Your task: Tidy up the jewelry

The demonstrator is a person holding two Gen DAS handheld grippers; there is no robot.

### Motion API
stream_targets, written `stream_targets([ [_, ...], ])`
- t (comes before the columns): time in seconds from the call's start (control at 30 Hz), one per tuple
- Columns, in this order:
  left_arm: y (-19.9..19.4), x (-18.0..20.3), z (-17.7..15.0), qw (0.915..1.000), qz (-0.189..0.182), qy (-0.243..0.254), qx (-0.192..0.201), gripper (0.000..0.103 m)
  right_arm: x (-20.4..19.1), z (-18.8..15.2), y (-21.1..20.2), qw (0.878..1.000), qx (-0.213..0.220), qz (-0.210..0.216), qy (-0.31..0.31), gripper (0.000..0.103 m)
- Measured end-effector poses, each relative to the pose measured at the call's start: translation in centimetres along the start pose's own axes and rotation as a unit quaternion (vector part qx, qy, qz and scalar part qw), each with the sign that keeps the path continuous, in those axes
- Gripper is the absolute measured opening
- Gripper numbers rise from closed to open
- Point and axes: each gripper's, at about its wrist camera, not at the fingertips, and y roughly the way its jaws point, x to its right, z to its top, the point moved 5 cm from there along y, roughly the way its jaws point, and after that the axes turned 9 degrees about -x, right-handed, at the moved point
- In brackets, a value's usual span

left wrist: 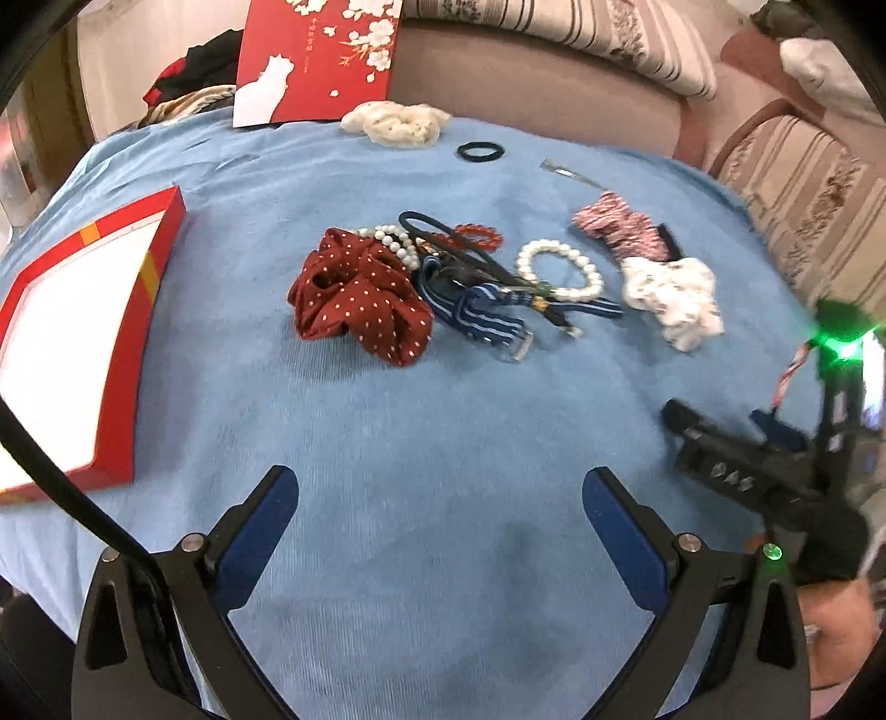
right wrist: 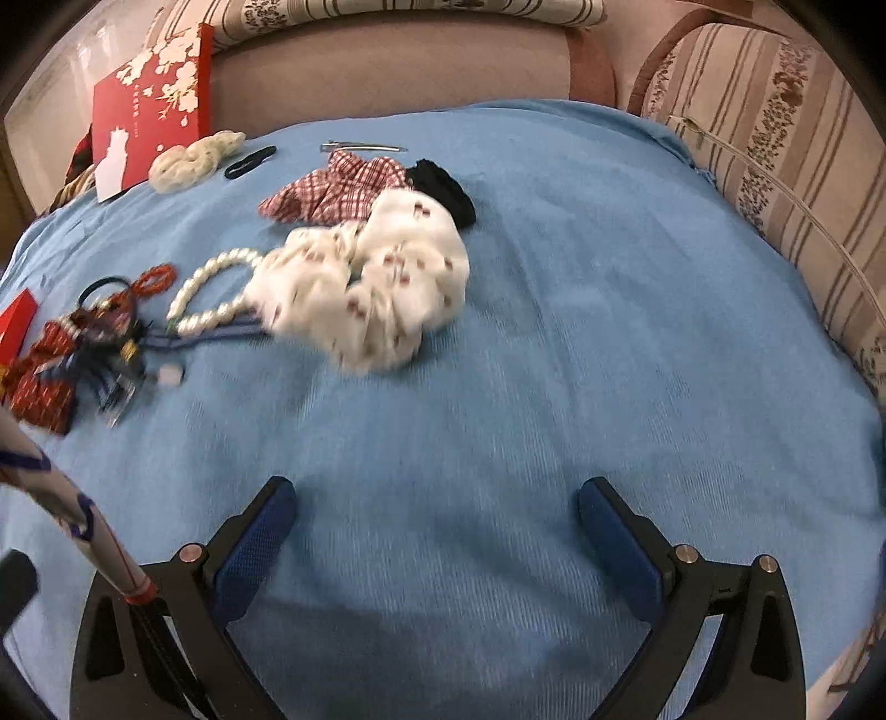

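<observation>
Pearl bracelet (left wrist: pixel 559 272) flat beside tangled red polka-dot scrunchie (left wrist: pixel 360 299), striped ribbon (left wrist: pixel 487 315), white floral scrunchie (left wrist: pixel 673 302).

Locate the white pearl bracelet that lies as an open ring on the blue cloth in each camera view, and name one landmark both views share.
Left wrist view: the white pearl bracelet lies right of centre, between the tangle of hair ties and the white floral scrunchie.
Right wrist view: the bracelet lies left of centre, touching the scrunchie's left edge.
Shared landmark: the upright red box lid at the far left.
</observation>
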Motion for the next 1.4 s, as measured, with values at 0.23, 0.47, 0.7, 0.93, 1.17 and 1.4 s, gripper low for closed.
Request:
stream_targets([
  [0.23,-2.7,0.9,-1.8,0.9960,-0.073,-0.014,-0.050,0.103,0.4,-2.2,-1.1,1.000,-0.013,0.000,0.014,0.103],
  [0.47,-4.8,1.4,-3.0,0.9971,-0.042,0.008,-0.063,0.103,0.3,-2.7,-1.5,1.000,-0.003,-0.005,0.016,0.103],
  [0.7,-5.8,1.2,-3.3,0.9972,-0.018,0.027,-0.068,0.103,0.0,-3.2,-1.8,1.000,0.018,-0.010,0.014,0.103],
  [0.93,-6.7,1.9,-3.5,0.9972,0.003,0.053,-0.053,0.103,0.0,-3.2,-1.8,1.000,0.016,-0.013,0.017,0.103],
  [1.17,-7.5,1.8,-3.3,0.9972,0.032,0.060,-0.030,0.103,-0.1,-3.4,-1.8,0.999,0.023,-0.016,0.017,0.103],
  [1.4,-7.7,1.7,-3.1,0.9969,0.050,0.060,-0.010,0.103,-0.1,-3.6,-2.1,0.999,0.037,-0.028,0.019,0.103],
])
